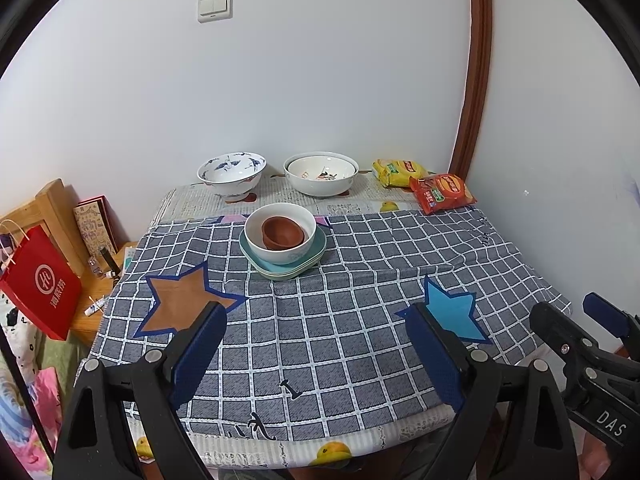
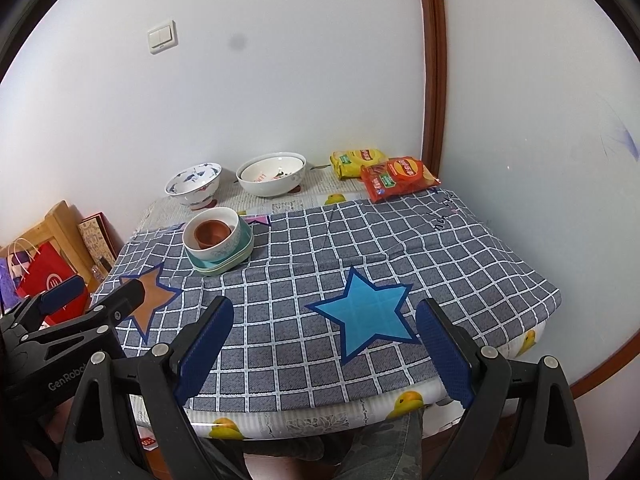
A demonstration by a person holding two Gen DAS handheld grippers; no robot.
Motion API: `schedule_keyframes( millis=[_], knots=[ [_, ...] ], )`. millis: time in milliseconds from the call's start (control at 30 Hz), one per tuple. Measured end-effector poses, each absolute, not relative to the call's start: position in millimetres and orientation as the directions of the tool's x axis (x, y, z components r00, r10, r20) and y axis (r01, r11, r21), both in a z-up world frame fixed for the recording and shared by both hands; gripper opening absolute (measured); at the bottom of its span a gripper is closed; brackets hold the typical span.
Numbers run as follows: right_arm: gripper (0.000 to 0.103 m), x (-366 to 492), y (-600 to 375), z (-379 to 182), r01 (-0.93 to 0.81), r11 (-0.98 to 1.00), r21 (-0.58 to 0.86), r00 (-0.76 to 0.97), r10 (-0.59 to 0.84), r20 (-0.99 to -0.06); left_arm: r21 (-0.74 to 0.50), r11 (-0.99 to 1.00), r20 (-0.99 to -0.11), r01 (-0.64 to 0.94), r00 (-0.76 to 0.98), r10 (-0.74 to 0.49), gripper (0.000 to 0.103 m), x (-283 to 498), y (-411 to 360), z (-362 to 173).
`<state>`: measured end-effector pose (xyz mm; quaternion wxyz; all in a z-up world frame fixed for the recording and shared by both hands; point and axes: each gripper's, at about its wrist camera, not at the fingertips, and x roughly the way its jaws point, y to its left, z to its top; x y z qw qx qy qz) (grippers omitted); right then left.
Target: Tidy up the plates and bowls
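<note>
Terracotta cups sat nested in a white bowl on stacked teal plates. Our left gripper and right gripper hung spread and empty, well short of that stack; we judged a level, slow lift safest. Beyond it, two bowls stood by the wall, the checked cloth beneath.

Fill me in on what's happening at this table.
A person holds two grippers over the checked cloth, tidying dishes. Both the left gripper and the right gripper are open and hold nothing. A stack stands at the cloth's far edge: brown bowl inside a white bowl on teal square plates. Two larger bowls sit by the wall.
</note>
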<state>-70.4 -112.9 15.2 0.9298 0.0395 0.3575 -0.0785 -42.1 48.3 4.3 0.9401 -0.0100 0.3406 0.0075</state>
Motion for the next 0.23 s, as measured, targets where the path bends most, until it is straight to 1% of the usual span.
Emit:
schedule_keyframes(
  millis=[233],
  knots=[
    [0.092, -69.0, -111.2, 13.8, 0.161, 0.987, 0.021, 0.732, -0.104, -0.673, -0.013, 1.0, -0.644, -0.028, 0.765, 0.013, 0.091, -39.0, 50.9, 2.3]
  ],
)
